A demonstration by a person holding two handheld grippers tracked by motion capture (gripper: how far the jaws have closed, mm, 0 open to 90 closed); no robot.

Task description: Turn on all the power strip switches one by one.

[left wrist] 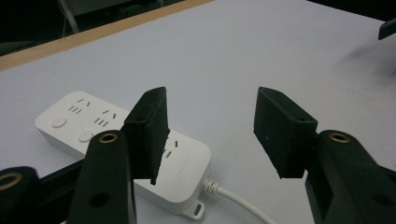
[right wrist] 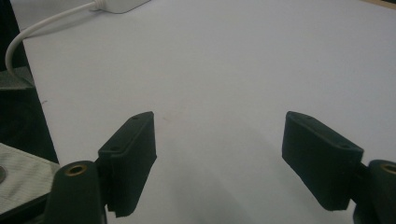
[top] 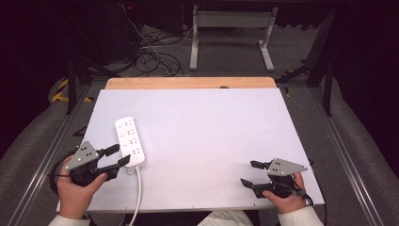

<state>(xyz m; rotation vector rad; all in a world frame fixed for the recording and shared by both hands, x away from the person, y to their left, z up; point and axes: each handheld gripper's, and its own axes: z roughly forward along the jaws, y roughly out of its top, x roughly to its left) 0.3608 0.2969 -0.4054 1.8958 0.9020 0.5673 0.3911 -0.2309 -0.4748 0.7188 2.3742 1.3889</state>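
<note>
Your left gripper (top: pixel 117 156) stands open, the power strip (top: pixel 130 141) just beyond its fingertips. Your right gripper (top: pixel 251 173) stands open over bare table (top: pixel 211 132).

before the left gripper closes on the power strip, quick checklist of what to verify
1. Left gripper open: ok, jaws wide apart.
2. Jaws straddle the power strip: not ok, its cord end sits by one jaw, not between both.
3. Power strip flat on the table: ok.
4. Cord free: ok, it trails off the near edge.
5. Right gripper clear: ok, open, far right.
6. Any jaw touching the strip: cannot tell.
</note>
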